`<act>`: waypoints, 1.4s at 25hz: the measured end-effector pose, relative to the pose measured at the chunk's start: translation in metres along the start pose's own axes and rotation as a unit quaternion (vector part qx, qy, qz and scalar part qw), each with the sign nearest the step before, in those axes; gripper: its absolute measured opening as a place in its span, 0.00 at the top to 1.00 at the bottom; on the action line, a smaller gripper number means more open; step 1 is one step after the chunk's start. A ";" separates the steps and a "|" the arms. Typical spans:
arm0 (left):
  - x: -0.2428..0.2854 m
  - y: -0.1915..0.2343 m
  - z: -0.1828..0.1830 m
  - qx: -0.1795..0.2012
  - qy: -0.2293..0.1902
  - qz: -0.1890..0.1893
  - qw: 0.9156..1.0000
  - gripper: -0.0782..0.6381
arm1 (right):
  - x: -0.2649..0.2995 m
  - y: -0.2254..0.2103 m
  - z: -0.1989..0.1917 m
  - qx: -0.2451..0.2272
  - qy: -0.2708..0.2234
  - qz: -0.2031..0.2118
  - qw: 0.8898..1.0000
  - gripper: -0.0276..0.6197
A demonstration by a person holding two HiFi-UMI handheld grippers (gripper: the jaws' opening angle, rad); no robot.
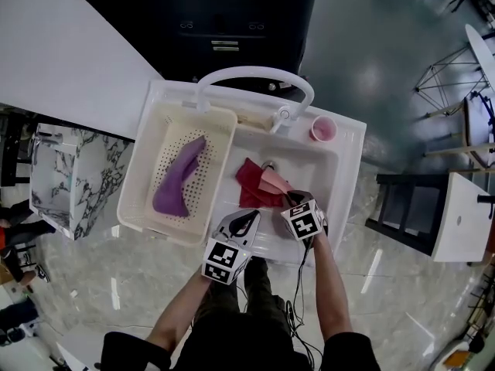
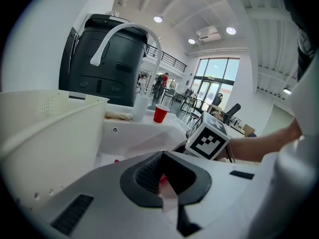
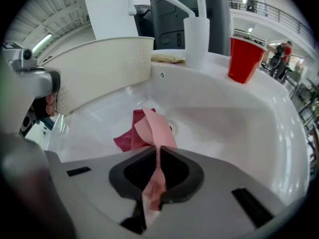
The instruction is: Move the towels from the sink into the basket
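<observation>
A white sink (image 1: 343, 168) holds a dark red towel (image 1: 249, 185) with a pink towel (image 1: 275, 181) partly over it. My right gripper (image 1: 295, 200) is over the basin's near side, shut on a corner of the pink towel (image 3: 153, 127), which hangs lifted from the jaws (image 3: 158, 156) above the red towel (image 3: 129, 137). The cream perforated basket (image 1: 147, 161) stands on the sink's left half with a purple towel (image 1: 179, 178) lying in it. My left gripper (image 1: 246, 224) hovers at the sink's near rim, jaws (image 2: 163, 176) together and holding nothing.
A pink-red cup (image 1: 322, 128) stands on the sink's back right corner. A white arched faucet (image 1: 255, 74) spans the back edge. There is a white counter (image 1: 62, 52) at the upper left, a marble-topped stand (image 1: 73, 176) to the left and a dark cabinet (image 1: 224, 22) behind.
</observation>
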State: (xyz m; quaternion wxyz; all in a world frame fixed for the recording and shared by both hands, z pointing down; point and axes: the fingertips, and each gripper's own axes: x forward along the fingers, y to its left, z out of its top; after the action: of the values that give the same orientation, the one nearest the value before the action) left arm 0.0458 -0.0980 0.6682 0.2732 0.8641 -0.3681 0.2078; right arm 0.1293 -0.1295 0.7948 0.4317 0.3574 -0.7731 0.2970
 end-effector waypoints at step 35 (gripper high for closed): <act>-0.069 -0.032 0.051 0.049 -0.078 0.026 0.995 0.88 | -0.174 0.021 0.061 0.060 -0.257 -0.081 0.961 0.90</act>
State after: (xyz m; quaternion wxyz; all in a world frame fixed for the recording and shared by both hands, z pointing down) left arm 0.0331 -0.0753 0.5806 0.1956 0.8801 -0.4000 0.1645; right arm 0.1492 -0.1126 0.6108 0.2186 0.5088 -0.8072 0.2045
